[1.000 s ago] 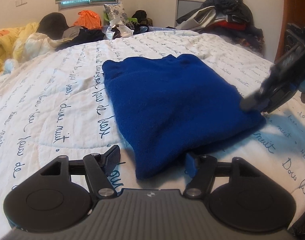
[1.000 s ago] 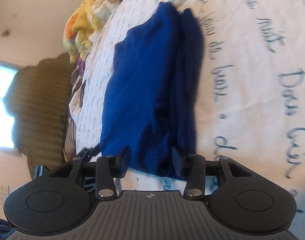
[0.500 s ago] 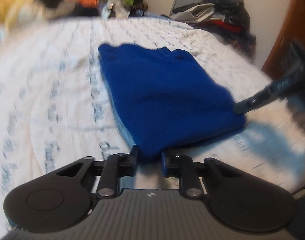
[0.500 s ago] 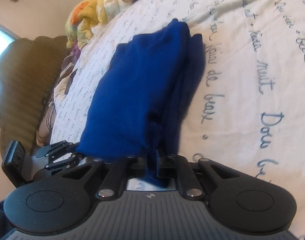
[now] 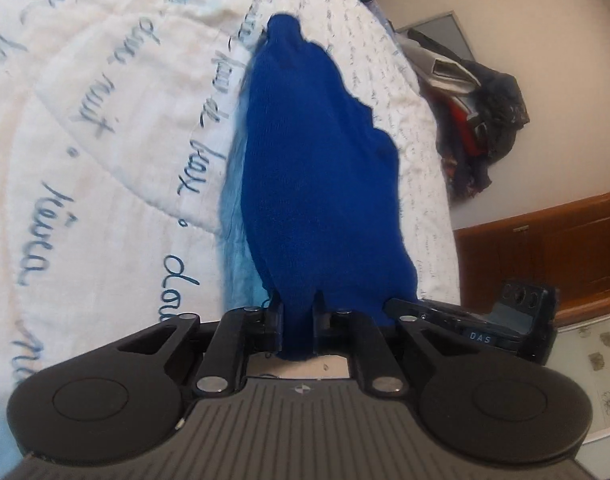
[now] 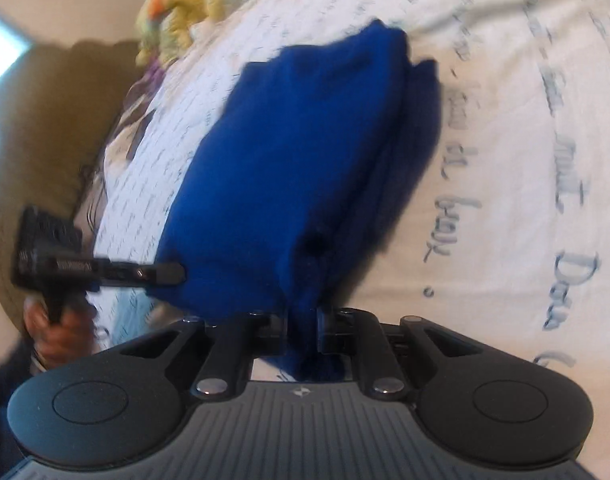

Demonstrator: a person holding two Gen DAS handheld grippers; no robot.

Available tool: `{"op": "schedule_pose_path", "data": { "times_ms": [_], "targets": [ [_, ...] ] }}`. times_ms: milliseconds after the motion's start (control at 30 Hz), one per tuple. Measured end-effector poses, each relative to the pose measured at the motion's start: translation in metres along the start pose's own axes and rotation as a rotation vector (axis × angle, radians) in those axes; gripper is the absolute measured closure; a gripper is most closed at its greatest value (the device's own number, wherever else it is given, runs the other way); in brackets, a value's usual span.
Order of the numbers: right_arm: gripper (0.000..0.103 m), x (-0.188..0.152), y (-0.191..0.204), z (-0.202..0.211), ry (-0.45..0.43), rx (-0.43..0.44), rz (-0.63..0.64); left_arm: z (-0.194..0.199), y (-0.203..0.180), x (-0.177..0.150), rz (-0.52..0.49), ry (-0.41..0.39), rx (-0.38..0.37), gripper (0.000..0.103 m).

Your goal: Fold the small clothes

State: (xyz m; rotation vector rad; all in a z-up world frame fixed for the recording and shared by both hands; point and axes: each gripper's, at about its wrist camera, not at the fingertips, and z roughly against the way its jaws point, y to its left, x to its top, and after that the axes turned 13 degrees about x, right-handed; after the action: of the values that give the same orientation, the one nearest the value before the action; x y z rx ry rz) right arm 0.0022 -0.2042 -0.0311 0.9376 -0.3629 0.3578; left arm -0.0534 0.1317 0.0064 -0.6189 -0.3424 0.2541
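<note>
Both grippers clamped on the near edge, blue garment lifted for the fold!

The left gripper [image 5: 297, 330] has its jaws pinched tight on a corner of the deep-blue fleecy knit garment [image 5: 317, 184], and the right gripper [image 6: 301, 334] is closed on the other near corner, cloth bunched between its jaws. Beyond the jaws the garment stretches away across the white quilted bedspread with blue handwriting print [image 5: 105, 128], its far end on the quilt. Here's the danger: only a small tuft sits inside each pair of jaws, so one uneven pull could yank a corner free. And those stacked layers ahead of the right jaws look loose; a skewed swing may slide them apart.
</note>
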Motion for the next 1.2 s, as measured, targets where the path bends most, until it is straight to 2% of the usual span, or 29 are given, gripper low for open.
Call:
{"op": "schedule_pose_path", "data": {
  "times_ms": [100, 167, 200, 233, 267, 300, 333, 400, 467, 533, 567, 600, 633, 667, 700, 767, 833, 900, 933, 967, 1000, 1033, 1067, 1100, 1167, 1200],
  "targets": [
    [0.094, -0.013, -0.005, 0.001, 0.038, -0.063, 0.032, -0.006, 0.007, -0.001, -0.057, 0.014, 0.102, 0.088],
    [0.094, -0.016, -0.011, 0.001, -0.007, -0.021, 0.02, -0.011, 0.011, 0.003, -0.05, 0.025, 0.078, 0.083],
    [0.092, -0.013, -0.014, 0.0, -0.008, -0.014, -0.015, -0.009, 0.008, 0.008, -0.053, 0.024, 0.065, 0.072],
    [0.085, -0.011, -0.016, 0.001, -0.001, -0.006, -0.051, -0.005, 0.002, 0.012, -0.067, -0.003, 0.073, 0.058],
    [0.079, -0.007, -0.018, 0.008, -0.009, 0.0, -0.074, 0.0, -0.004, 0.019, -0.081, -0.053, 0.084, 0.023],
    [0.063, 0.0, -0.017, 0.016, -0.055, 0.004, -0.071, 0.005, -0.01, 0.028, -0.09, -0.119, 0.099, 0.0],
    [0.035, 0.006, -0.017, 0.024, -0.122, 0.007, -0.058, 0.007, -0.016, 0.039, -0.099, -0.179, 0.114, 0.002],
    [0.002, 0.025, -0.026, 0.033, -0.246, -0.002, -0.043, -0.004, -0.03, 0.071, -0.128, -0.226, 0.14, 0.007],
    [0.004, 0.052, -0.049, 0.033, -0.305, -0.01, -0.106, -0.027, -0.04, 0.101, -0.13, -0.253, 0.218, 0.016],
    [0.004, 0.079, -0.068, 0.015, -0.309, -0.006, -0.192, -0.053, -0.046, 0.125, -0.141, -0.251, 0.27, 0.019],
    [0.004, 0.091, -0.074, 0.004, -0.303, -0.006, -0.208, -0.059, -0.053, 0.133, -0.165, -0.291, 0.288, 0.019],
    [0.006, 0.099, -0.074, -0.005, -0.321, -0.004, -0.177, -0.067, -0.06, 0.143, -0.192, -0.295, 0.322, 0.026],
    [0.011, 0.108, -0.071, -0.012, -0.319, -0.02, -0.15, -0.072, -0.069, 0.148, -0.224, -0.308, 0.333, 0.041],
    [0.031, 0.114, -0.067, -0.021, -0.303, -0.04, -0.129, -0.078, -0.077, 0.151, -0.267, -0.311, 0.343, 0.096],
    [0.092, 0.123, -0.065, -0.028, -0.236, -0.058, -0.102, -0.077, -0.086, 0.147, -0.312, -0.347, 0.382, 0.094],
    [0.093, 0.124, -0.036, -0.029, -0.244, -0.128, 0.086, -0.072, -0.101, 0.132, -0.416, -0.459, 0.438, 0.094],
    [0.093, 0.121, -0.022, -0.025, -0.267, -0.192, 0.198, -0.078, -0.103, 0.119, -0.497, -0.51, 0.496, 0.093],
    [0.093, 0.121, -0.041, -0.025, -0.234, -0.235, 0.174, -0.094, -0.094, 0.113, -0.534, -0.508, 0.549, 0.09],
    [0.09, 0.117, -0.05, -0.029, -0.246, -0.21, 0.154, -0.094, -0.092, 0.109, -0.542, -0.53, 0.544, 0.09],
    [0.09, 0.112, -0.055, -0.02, -0.286, -0.192, 0.138, -0.091, -0.093, 0.107, -0.543, -0.532, 0.552, 0.083],
    [0.084, 0.109, -0.055, -0.015, -0.298, -0.191, 0.113, -0.085, -0.092, 0.105, -0.535, -0.528, 0.555, 0.079],
    [0.072, 0.108, -0.054, -0.011, -0.308, -0.205, 0.083, -0.079, -0.092, 0.102, -0.531, -0.524, 0.548, 0.077],
    [0.066, 0.106, -0.05, -0.001, -0.326, -0.232, 0.06, -0.072, -0.092, 0.099, -0.527, -0.529, 0.552, 0.068],
    [0.062, 0.103, -0.044, 0.009, -0.364, -0.261, 0.061, -0.062, -0.092, 0.094, -0.522, -0.543, 0.559, 0.055],
    [0.062, 0.095, -0.028, 0.029, -0.467, -0.277, 0.074, -0.048, -0.095, 0.086, -0.504, -0.575, 0.537, 0.04],
    [0.06, 0.092, -0.02, 0.033, -0.499, -0.24, 0.074, -0.044, -0.103, 0.083, -0.504, -0.583, 0.513, 0.037]
  ]
}}
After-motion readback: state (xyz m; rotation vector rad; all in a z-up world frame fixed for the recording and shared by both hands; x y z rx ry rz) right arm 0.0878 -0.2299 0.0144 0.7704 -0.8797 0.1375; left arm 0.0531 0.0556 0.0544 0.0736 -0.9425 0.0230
